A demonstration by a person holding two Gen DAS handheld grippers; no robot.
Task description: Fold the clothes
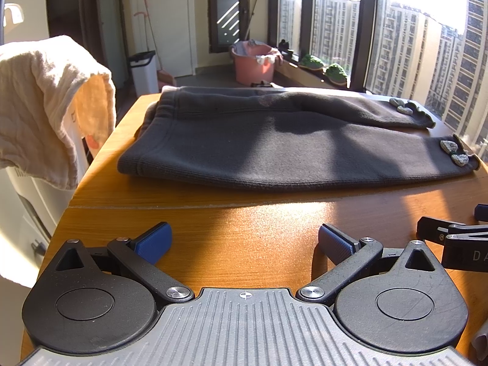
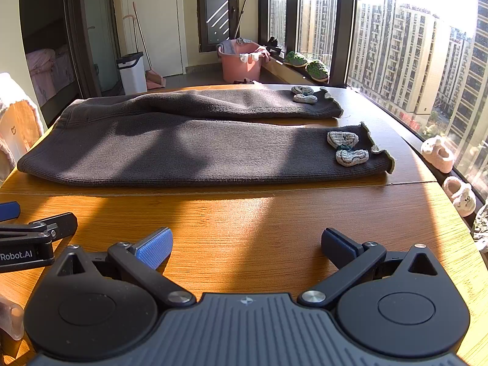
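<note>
Both our grippers, left (image 1: pixel 245 244) and right (image 2: pixel 247 248), hover low in frame with jaws spread wide, holding nothing, over the table (image 2: pixel 244 213). Mid-frame we see the dark trousers (image 2: pixel 189 146) lying flat, waistband left, cuffs right.

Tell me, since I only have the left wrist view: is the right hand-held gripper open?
Observer: Yes. The right hand-held gripper is open, with nothing between its blue pads.
Operator: Anything past the table's right edge?
Observer: Two fluffy pink-white baby shoes on the window ledge.
Operator: Room beyond the near cuff?
Observer: Yes. Bare wooden table shows past the near cuff of the dark grey knit trousers.
</note>
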